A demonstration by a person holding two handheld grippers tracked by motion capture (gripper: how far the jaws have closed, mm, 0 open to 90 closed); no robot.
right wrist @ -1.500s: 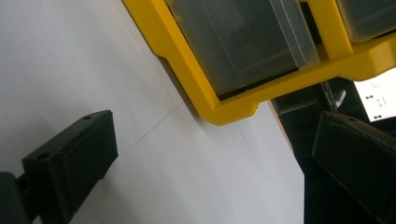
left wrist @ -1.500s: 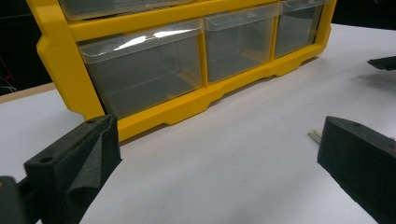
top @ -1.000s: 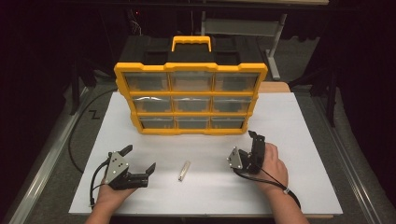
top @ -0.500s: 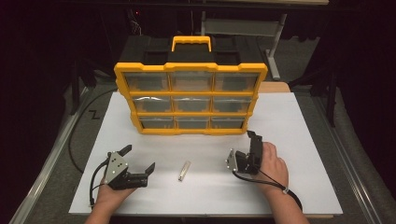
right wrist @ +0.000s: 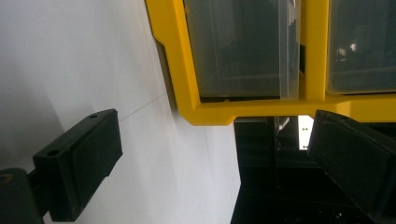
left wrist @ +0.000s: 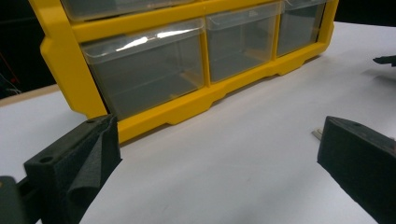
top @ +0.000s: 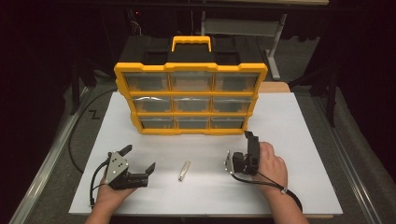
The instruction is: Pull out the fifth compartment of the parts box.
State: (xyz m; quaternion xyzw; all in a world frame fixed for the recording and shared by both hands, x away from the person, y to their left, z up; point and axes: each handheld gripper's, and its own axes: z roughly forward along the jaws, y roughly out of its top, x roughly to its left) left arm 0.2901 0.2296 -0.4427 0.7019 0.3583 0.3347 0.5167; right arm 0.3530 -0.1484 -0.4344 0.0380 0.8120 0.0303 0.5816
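at the lower left of the high view my left gripper point(top: 138, 159) rests on the white surface point(top: 299, 140), its fingers spread wide with nothing between them. in the left gripper view those same fingers point(left wrist: 77, 168) stand far apart at the bottom corners, and the yellow drawer organizer point(left wrist: 187, 105) fills the upper part of the frame. just right of my left gripper, low in the middle of the high view, a small metal piece point(top: 184, 171) lies flat on the surface, touching neither gripper. above it, at the centre, the organizer point(top: 191, 67) stands upright, its clear drawers all pushed in. at the lower right my right gripper point(top: 248, 148) is turned on its side in my hand point(top: 271, 165), fingers spread and empty; the right gripper view shows the organizer's corner point(right wrist: 205, 114) between them.
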